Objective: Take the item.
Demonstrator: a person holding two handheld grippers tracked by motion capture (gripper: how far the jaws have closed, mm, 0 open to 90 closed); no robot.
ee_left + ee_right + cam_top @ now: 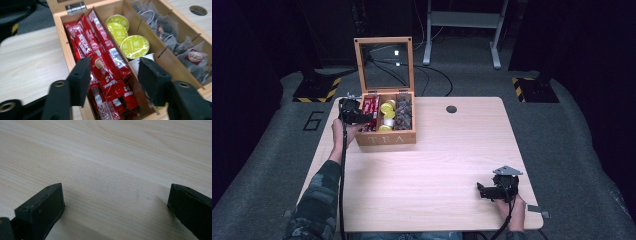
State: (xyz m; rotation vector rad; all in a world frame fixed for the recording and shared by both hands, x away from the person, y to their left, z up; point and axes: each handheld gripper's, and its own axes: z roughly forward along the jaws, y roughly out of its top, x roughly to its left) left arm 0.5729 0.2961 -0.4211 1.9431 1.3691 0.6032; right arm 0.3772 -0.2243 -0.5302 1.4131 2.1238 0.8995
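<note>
Your left gripper (113, 75) hovers over tea box (385, 139), fingers (80, 77) parted wide above red sachets (100, 62), holding nothing. Your right gripper (115, 207) well right of box, fingers spread over bare table (112, 157).

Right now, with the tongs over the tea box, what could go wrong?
1. The open left tongs hover over tightly packed red coffee sticks; closing might grab several at once.
2. One jaw sits near the wooden divider and could catch on it.
3. Pushing down may slide the tea box.
</note>
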